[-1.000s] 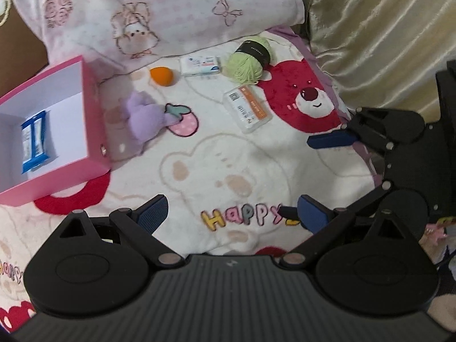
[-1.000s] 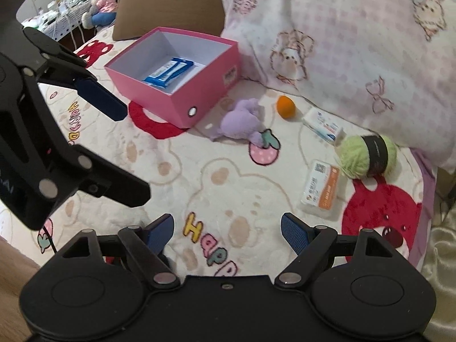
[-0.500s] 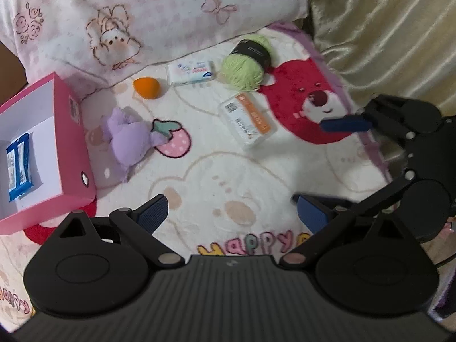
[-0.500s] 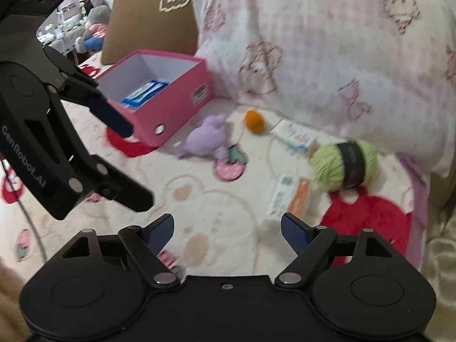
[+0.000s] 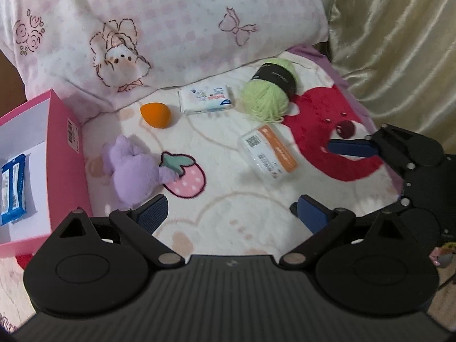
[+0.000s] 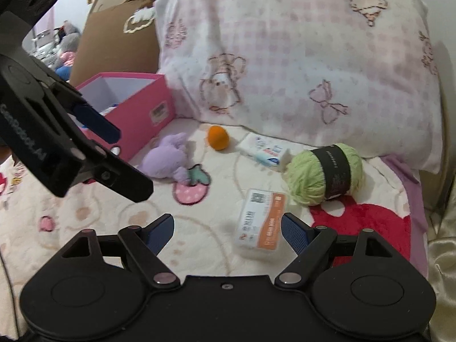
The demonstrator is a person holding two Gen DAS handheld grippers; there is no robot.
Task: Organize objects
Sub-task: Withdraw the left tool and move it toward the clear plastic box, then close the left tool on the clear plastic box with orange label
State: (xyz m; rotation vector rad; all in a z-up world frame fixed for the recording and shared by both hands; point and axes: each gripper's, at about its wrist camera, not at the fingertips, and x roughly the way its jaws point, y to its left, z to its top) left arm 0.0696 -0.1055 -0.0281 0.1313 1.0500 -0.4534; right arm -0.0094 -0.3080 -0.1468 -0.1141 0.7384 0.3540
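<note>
Left hand-held gripper (image 5: pixel 229 211) and right hand-held gripper (image 6: pixel 227 228) both spread wide, empty, above the blanket (image 5: pixel 228 199)

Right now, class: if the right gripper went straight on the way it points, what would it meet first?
Probably the white and orange card packet, lying just ahead between the open right gripper fingers, though slightly right of centre; depth is uncertain.
</note>
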